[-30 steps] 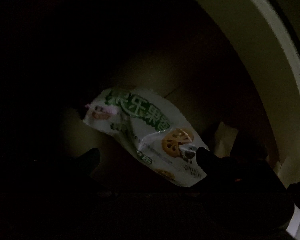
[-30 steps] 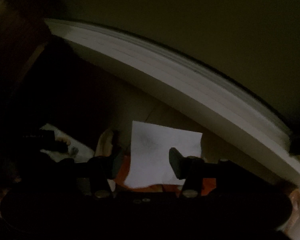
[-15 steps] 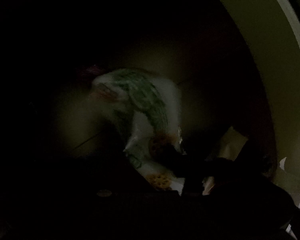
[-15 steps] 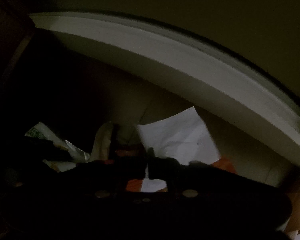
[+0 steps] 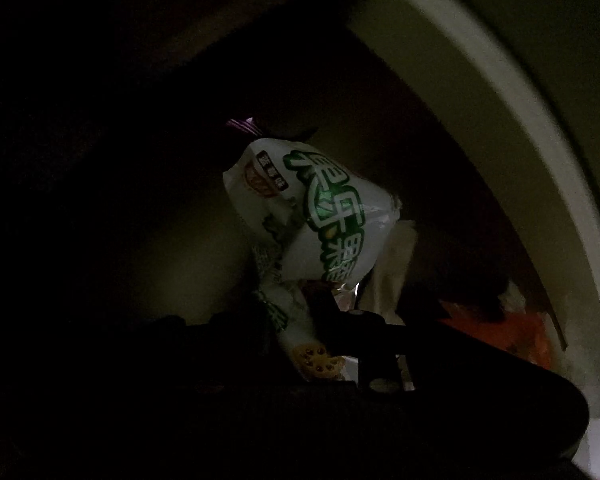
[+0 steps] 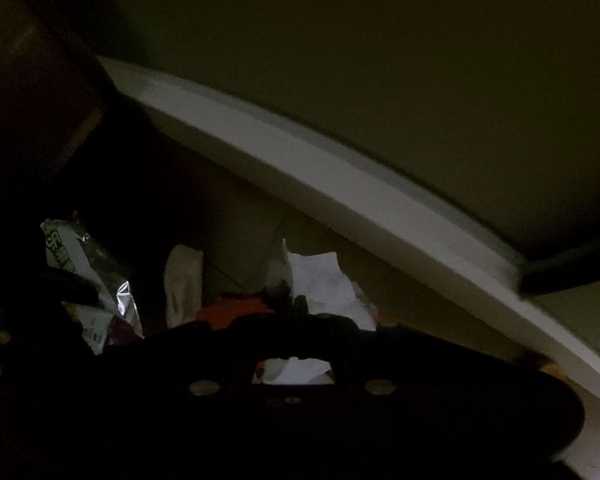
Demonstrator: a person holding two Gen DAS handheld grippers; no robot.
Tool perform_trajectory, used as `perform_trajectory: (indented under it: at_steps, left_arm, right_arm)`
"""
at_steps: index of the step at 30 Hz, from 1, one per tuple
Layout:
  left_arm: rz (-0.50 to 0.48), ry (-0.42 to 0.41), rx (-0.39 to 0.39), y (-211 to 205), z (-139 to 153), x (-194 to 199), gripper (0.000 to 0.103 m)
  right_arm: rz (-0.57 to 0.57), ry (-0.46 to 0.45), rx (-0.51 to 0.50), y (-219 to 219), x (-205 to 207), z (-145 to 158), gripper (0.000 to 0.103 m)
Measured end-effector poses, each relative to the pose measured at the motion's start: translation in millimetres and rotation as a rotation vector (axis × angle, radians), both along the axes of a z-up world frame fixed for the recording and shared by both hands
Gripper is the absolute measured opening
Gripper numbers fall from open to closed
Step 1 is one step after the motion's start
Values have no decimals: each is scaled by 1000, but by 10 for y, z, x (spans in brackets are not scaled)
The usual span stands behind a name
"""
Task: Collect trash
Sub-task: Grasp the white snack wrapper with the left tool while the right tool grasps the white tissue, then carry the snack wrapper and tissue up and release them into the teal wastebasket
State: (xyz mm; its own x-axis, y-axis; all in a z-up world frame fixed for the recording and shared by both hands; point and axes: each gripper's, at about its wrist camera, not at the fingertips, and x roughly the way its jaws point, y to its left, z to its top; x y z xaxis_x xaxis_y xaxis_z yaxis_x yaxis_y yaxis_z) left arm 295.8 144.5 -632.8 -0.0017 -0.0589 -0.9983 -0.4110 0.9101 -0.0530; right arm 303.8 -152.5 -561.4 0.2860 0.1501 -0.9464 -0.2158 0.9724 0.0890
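Left gripper (image 5: 300, 312) clamps the snack wrapper (image 5: 320, 216); right gripper (image 6: 296, 304) pinches white paper (image 6: 320, 276) (dim room).

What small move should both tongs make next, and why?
Probably lift both out together from under the white panel. The left tongs appear shut on the snack wrapper, and the right tongs shut on the white paper, so both pieces seem ready to carry away.

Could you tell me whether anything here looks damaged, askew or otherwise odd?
Nothing looks damaged beyond ordinary litter. The snack bag is crumpled and bent in the left tongs, and the white paper is creased in the right tongs. The scene is very dark.
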Motion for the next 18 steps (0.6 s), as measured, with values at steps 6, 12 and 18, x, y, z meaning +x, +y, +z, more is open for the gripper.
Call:
perform_trajectory:
  at_steps: [6,12,18]
  left_arm:
    - [-132,-114,30,-127,878,-47,23]
    - [-252,-268,81,-232,1940,-86,23]
    - [-274,-405,81,-174,2964,-151,23]
  right_arm:
    - [57,-82,33,-70,-191,775,0]
    - [123,-197,61,-47,-426,1599,0]
    - [192,-325,86,-7,-746,2482,0]
